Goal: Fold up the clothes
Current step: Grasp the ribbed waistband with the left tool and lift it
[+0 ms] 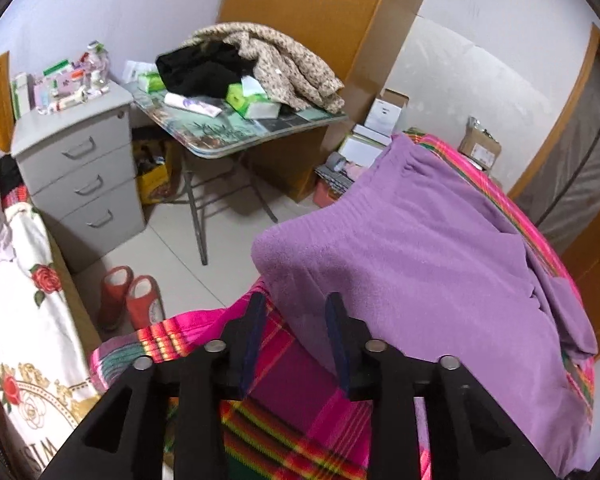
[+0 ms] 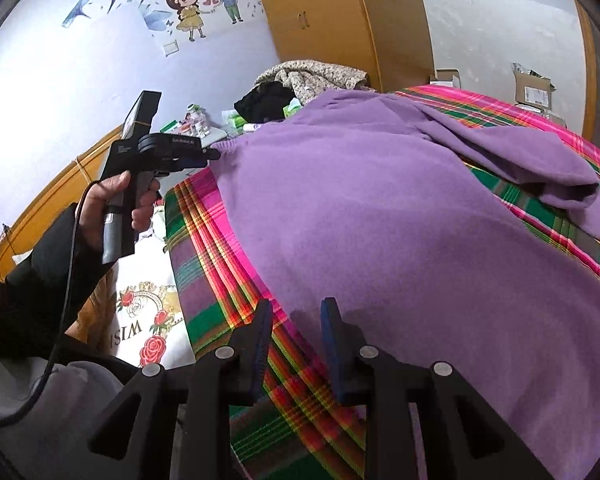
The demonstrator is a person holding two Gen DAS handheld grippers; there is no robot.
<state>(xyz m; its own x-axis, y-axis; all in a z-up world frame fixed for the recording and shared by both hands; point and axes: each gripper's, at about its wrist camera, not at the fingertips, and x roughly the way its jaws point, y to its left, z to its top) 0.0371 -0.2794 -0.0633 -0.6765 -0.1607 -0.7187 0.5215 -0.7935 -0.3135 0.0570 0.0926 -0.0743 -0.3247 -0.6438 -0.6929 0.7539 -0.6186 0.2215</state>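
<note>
Sweater lies spread flat on the plaid blanket for folding — both tools, left and right, gape empty at its near edge.

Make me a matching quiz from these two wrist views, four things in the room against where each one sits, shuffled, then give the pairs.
Things:
1. purple sweater
2. red slippers
3. black garment
4. toiletry bottles

Places:
A. on the tiled floor beside the bed
B. on the grey drawer cabinet
C. spread over the plaid blanket
D. heaped on the folding table

Pairs: 1-C, 2-A, 3-D, 4-B
</note>
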